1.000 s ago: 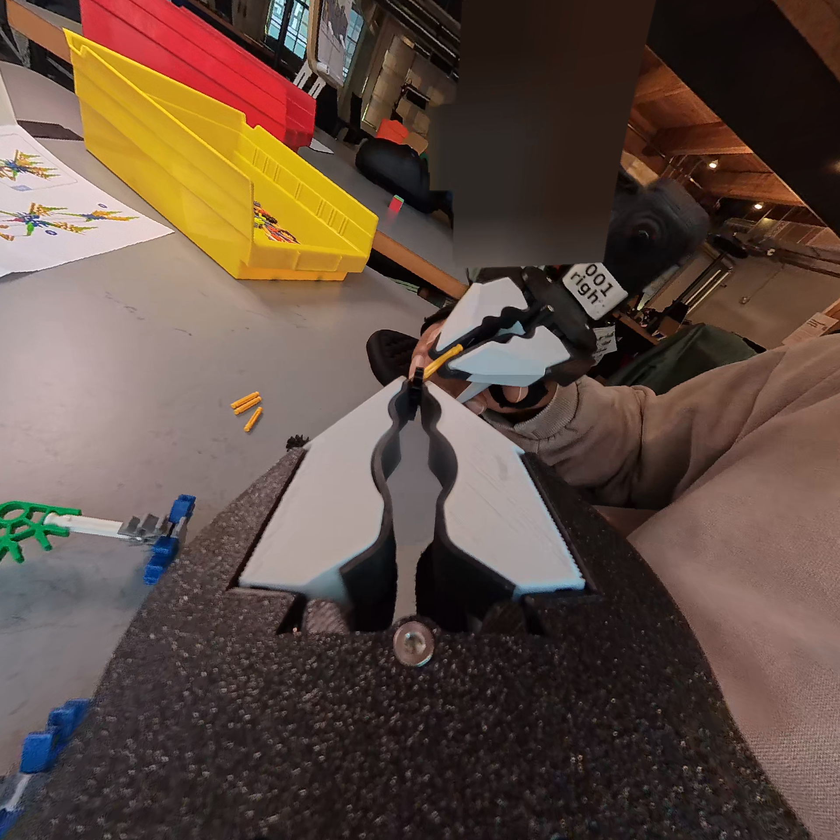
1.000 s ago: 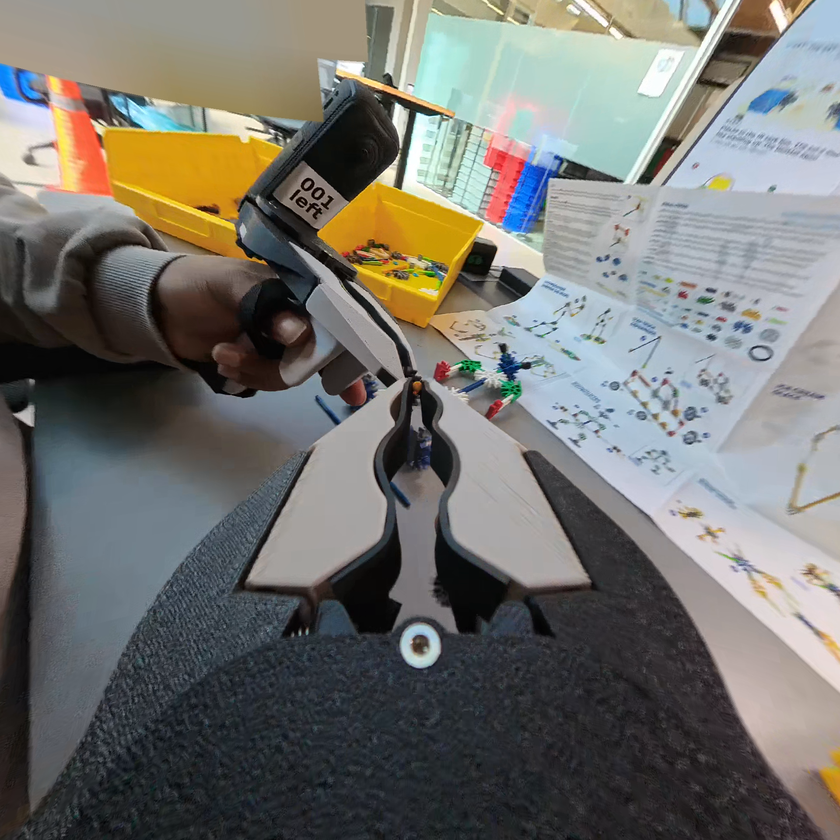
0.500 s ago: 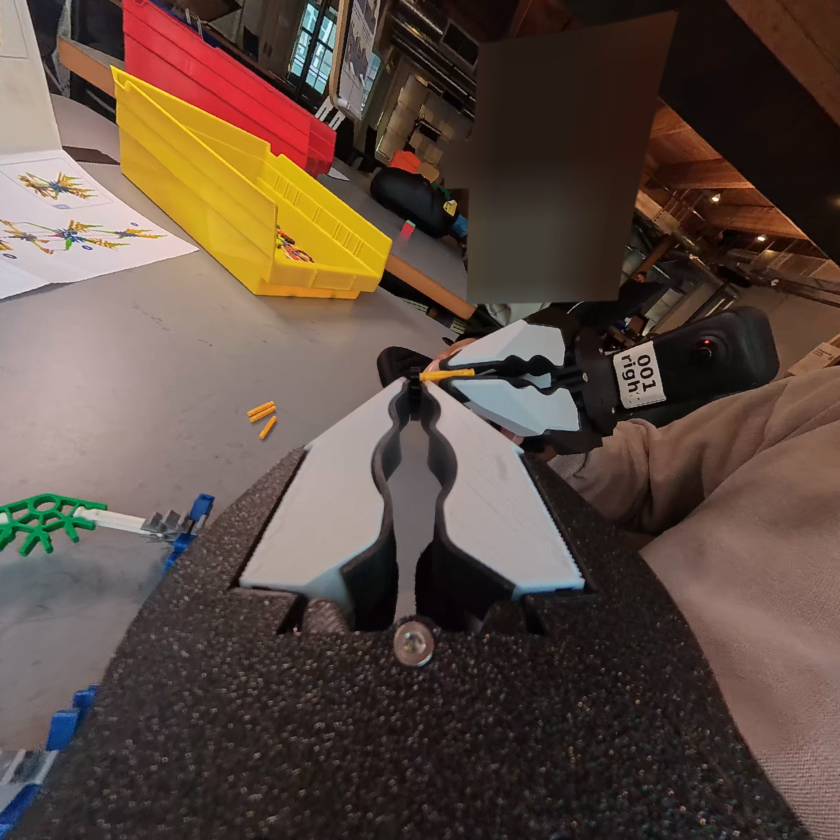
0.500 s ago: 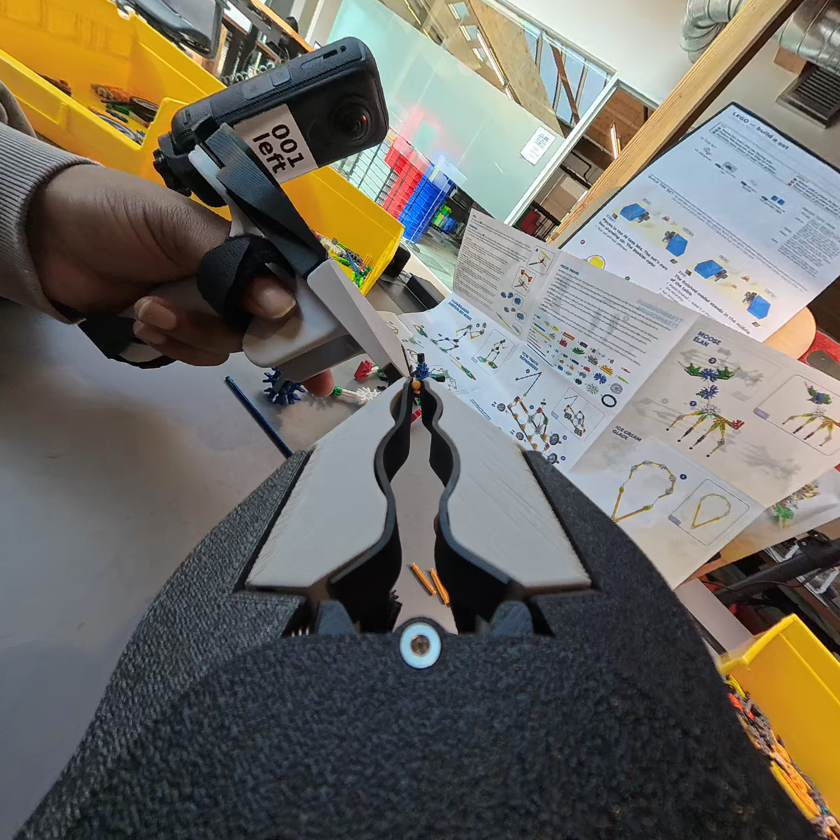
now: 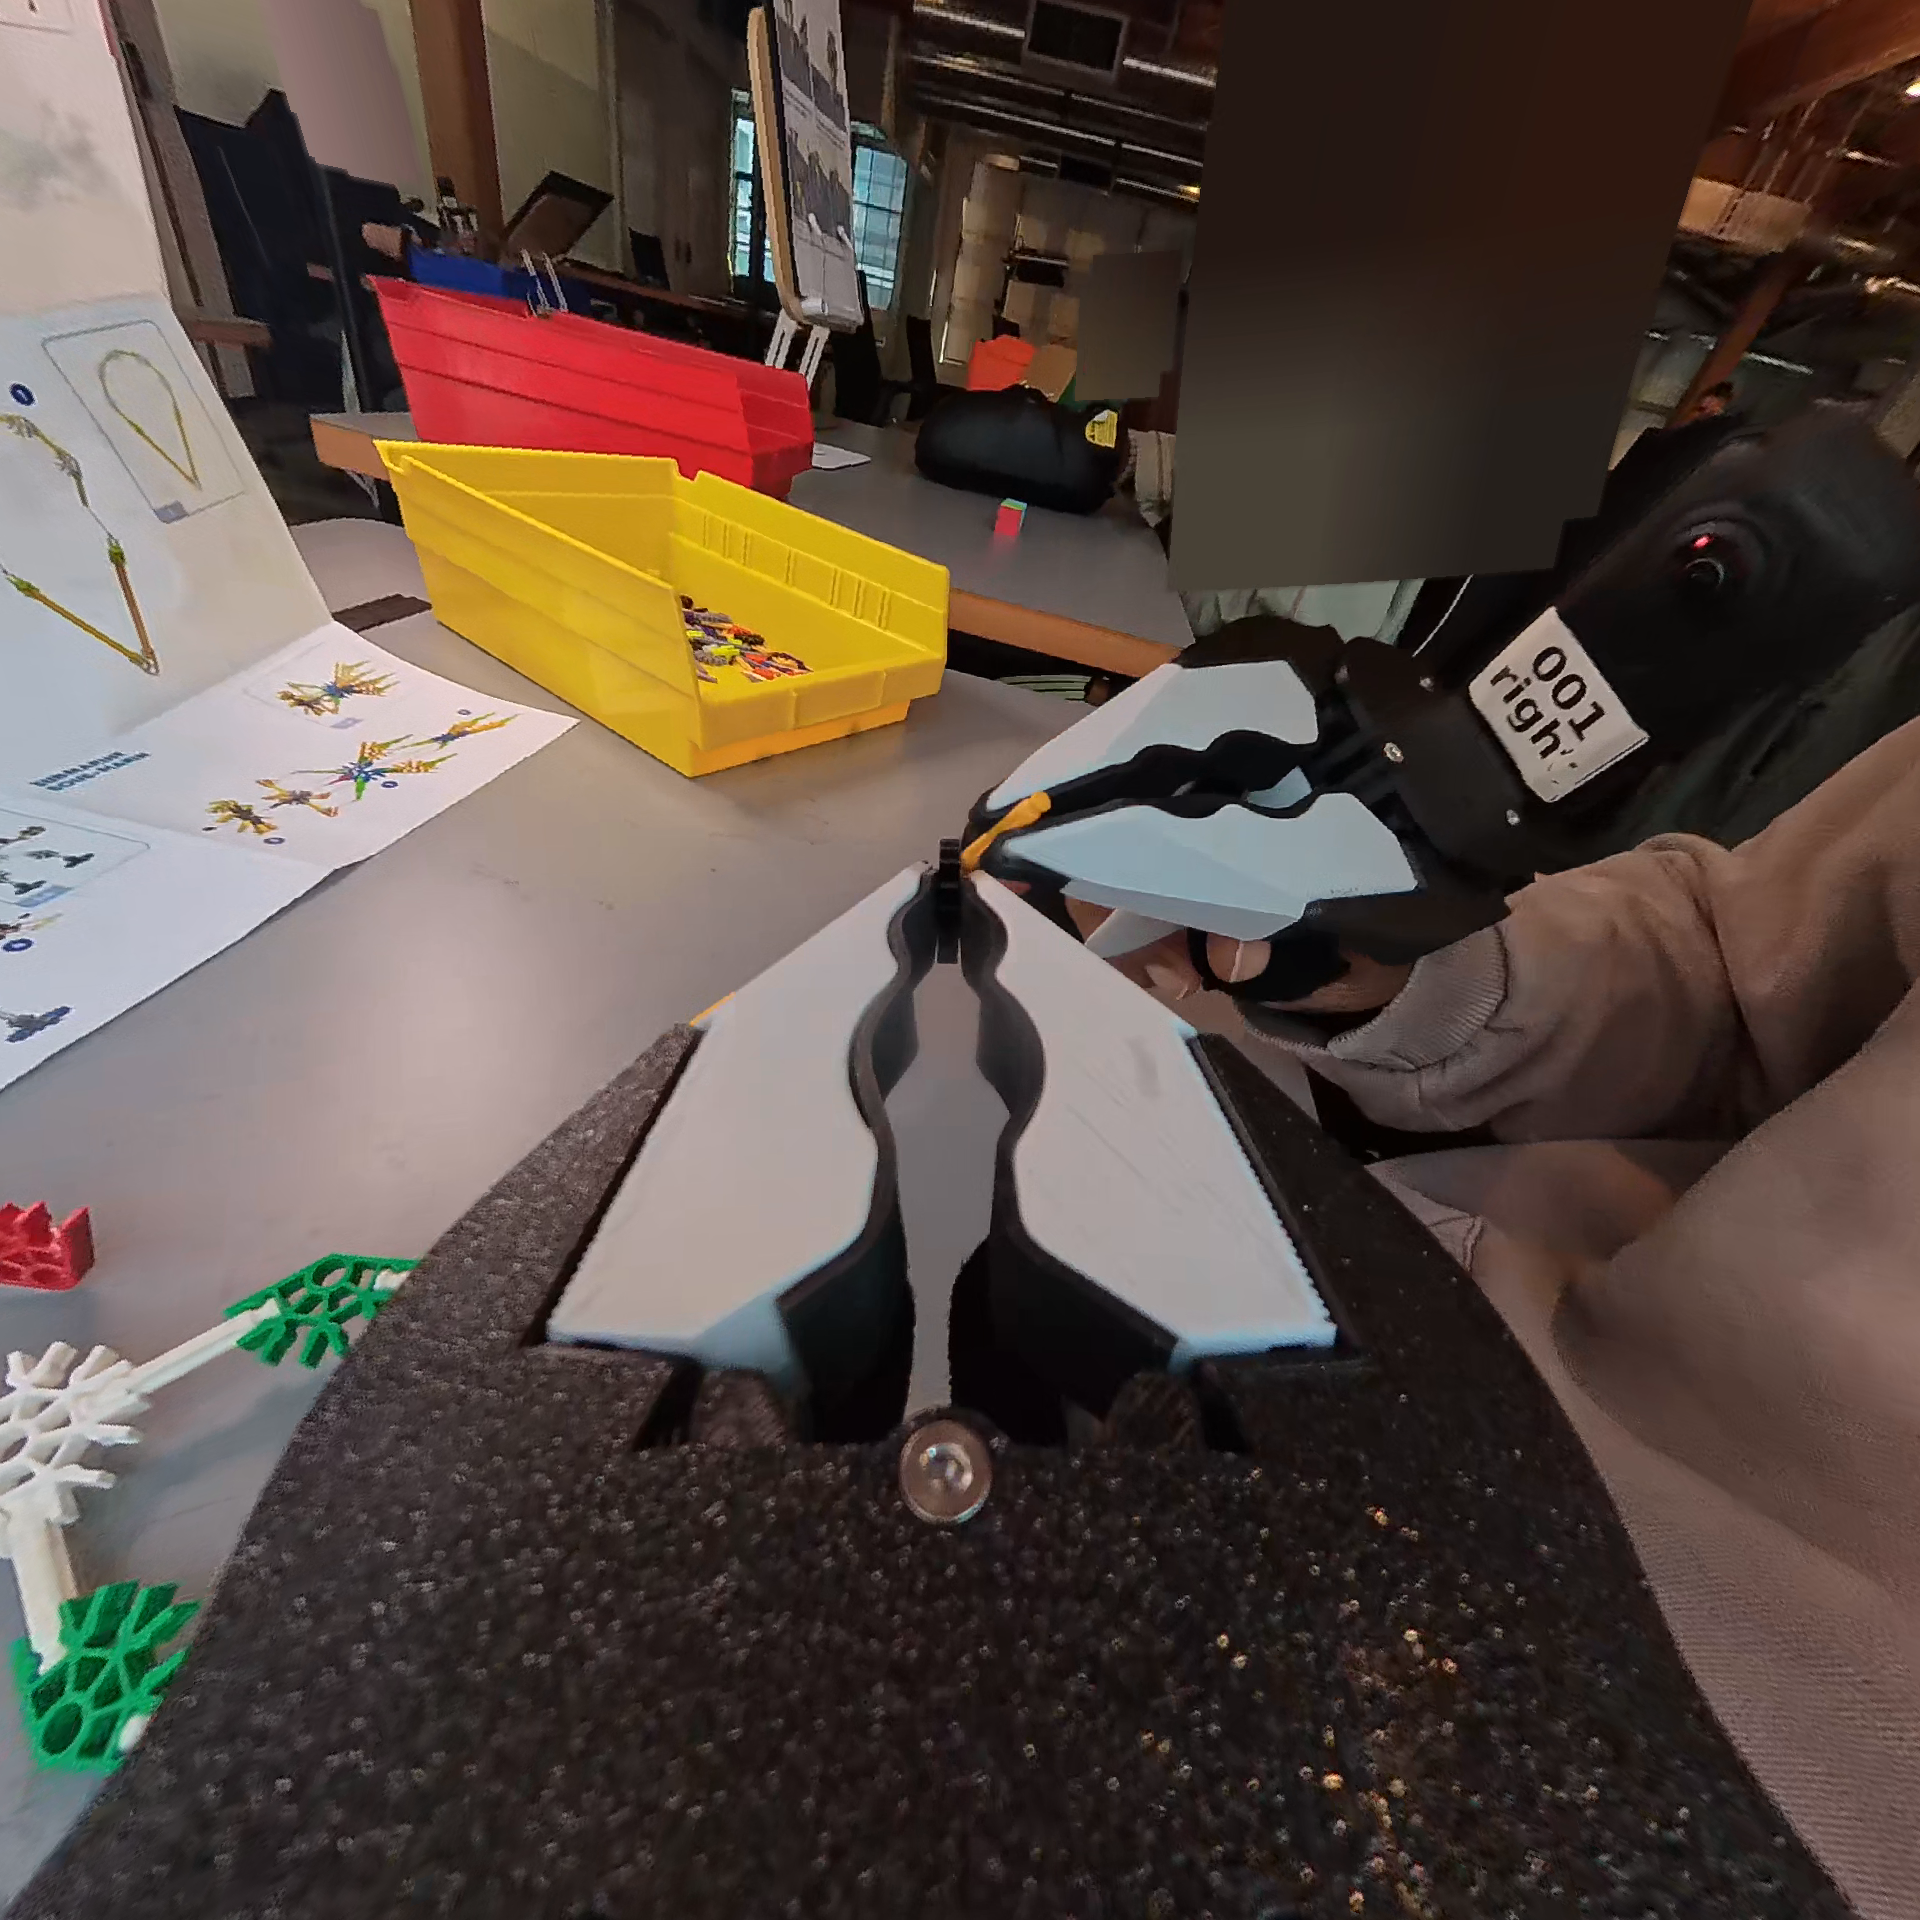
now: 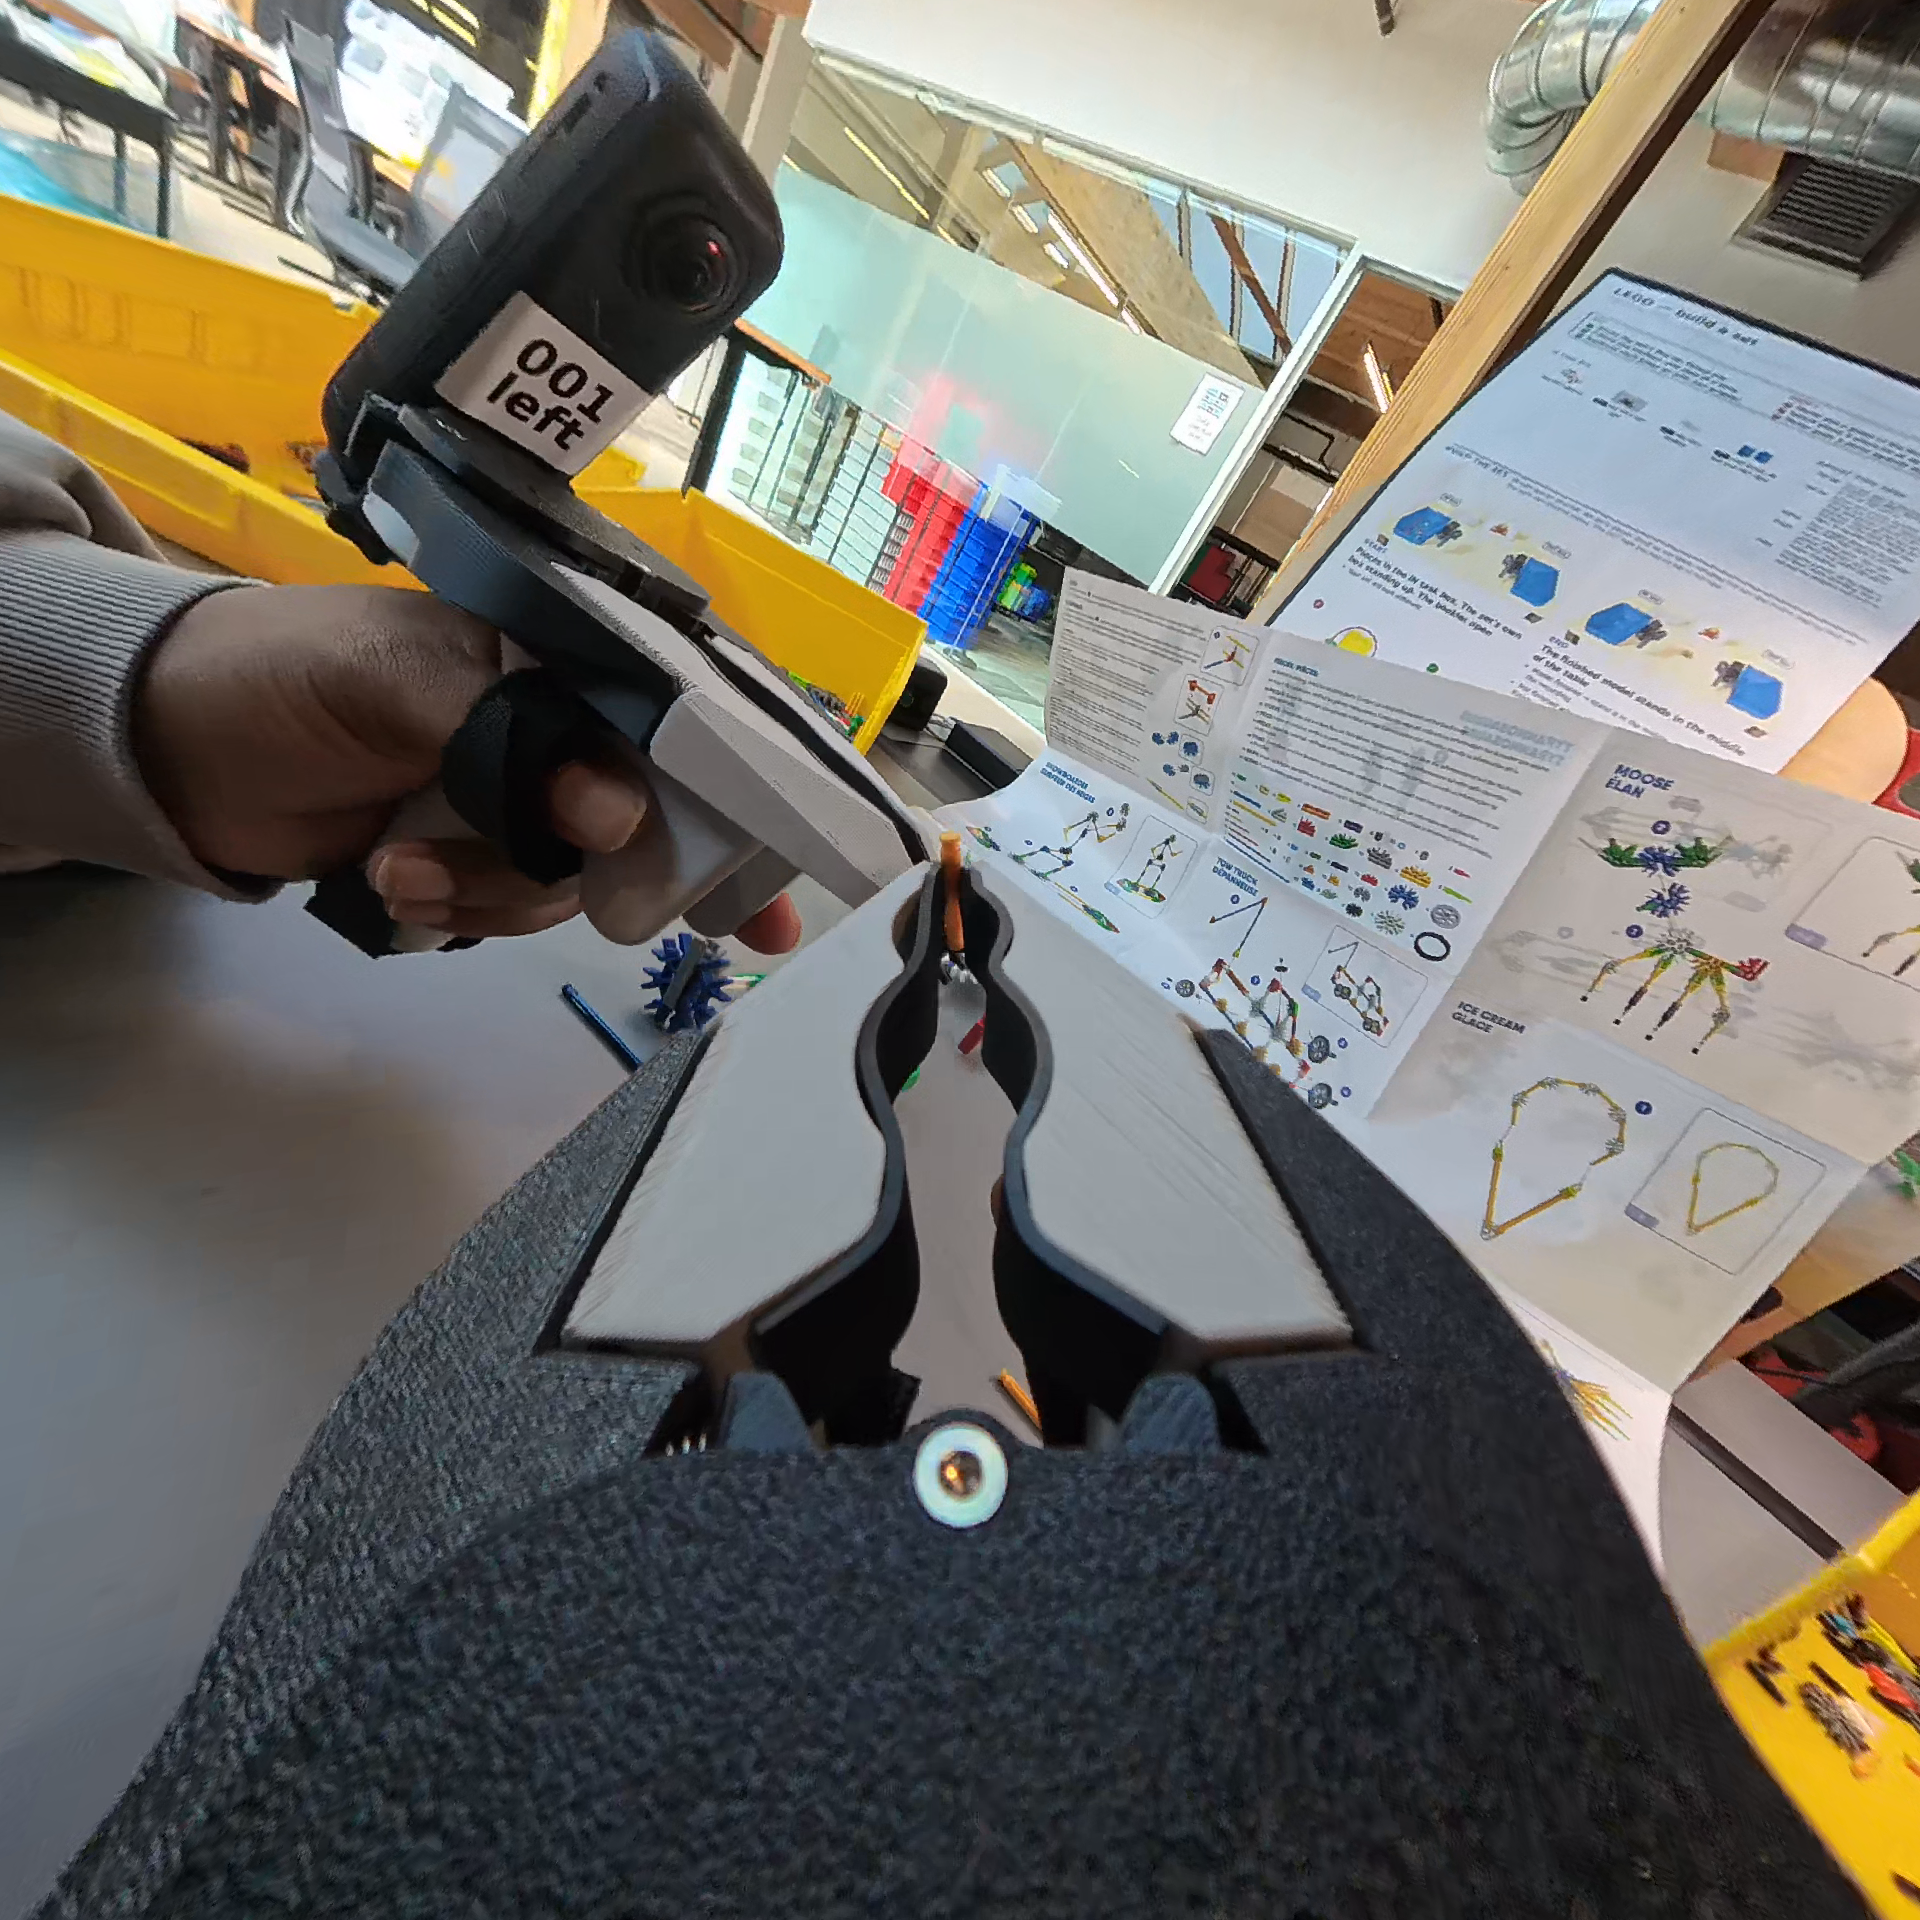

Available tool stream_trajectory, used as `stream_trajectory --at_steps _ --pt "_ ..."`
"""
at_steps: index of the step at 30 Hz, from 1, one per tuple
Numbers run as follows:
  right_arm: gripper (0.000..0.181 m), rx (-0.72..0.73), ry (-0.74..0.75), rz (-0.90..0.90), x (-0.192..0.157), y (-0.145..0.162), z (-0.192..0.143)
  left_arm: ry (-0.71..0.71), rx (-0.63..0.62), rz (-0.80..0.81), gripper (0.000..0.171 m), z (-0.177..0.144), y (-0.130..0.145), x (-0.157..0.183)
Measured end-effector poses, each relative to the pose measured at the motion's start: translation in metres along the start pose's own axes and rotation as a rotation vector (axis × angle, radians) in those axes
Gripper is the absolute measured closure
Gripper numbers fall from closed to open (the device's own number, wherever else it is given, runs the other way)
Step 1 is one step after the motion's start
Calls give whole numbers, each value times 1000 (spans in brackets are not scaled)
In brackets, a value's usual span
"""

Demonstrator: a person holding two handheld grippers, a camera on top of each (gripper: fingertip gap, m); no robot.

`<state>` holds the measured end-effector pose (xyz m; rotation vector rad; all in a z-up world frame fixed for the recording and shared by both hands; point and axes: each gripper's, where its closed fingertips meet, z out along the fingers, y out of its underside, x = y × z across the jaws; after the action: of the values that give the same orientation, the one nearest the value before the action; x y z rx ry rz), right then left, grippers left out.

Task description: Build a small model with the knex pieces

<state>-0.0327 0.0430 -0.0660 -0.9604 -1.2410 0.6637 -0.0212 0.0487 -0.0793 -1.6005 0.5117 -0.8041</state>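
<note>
While its two pale grey fingers are pressed together at 12 o'clock of the left wrist view, the left gripper [image 5: 948, 891] pinches a small black plastic connector piece [image 5: 948, 860] that stands up from its tips. Just beside it at 1 o'clock, the right gripper [image 5: 987, 833] is clamped on a short orange plastic rod [image 5: 1004, 817]. The rod's free end points down at the black piece and seems to touch it. Both tools are held above the grey tabletop [image 5: 468, 987]. At 8 o'clock lies a white rod with green and white snowflake-shaped connectors [image 5: 301, 1320], and a small red connector [image 5: 42, 1242] sits at 9 o'clock. Farther off at 10 o'clock a printed white instruction sheet [image 5: 260, 790] lies spread out. At 11 o'clock stands a yellow plastic parts bin [image 5: 665, 592], with a red plastic bin [image 5: 582, 384] behind it.
</note>
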Motion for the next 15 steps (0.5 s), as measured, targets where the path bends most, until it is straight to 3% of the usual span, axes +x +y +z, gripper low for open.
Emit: stream_trajectory --at_steps 6,15 --pt "181 162 -56 242 12 -13 -7 139 104 -284 171 -7 -14 0" --pt "181 222 -54 123 9 -24 1 248 161 -419 171 -11 -23 6"
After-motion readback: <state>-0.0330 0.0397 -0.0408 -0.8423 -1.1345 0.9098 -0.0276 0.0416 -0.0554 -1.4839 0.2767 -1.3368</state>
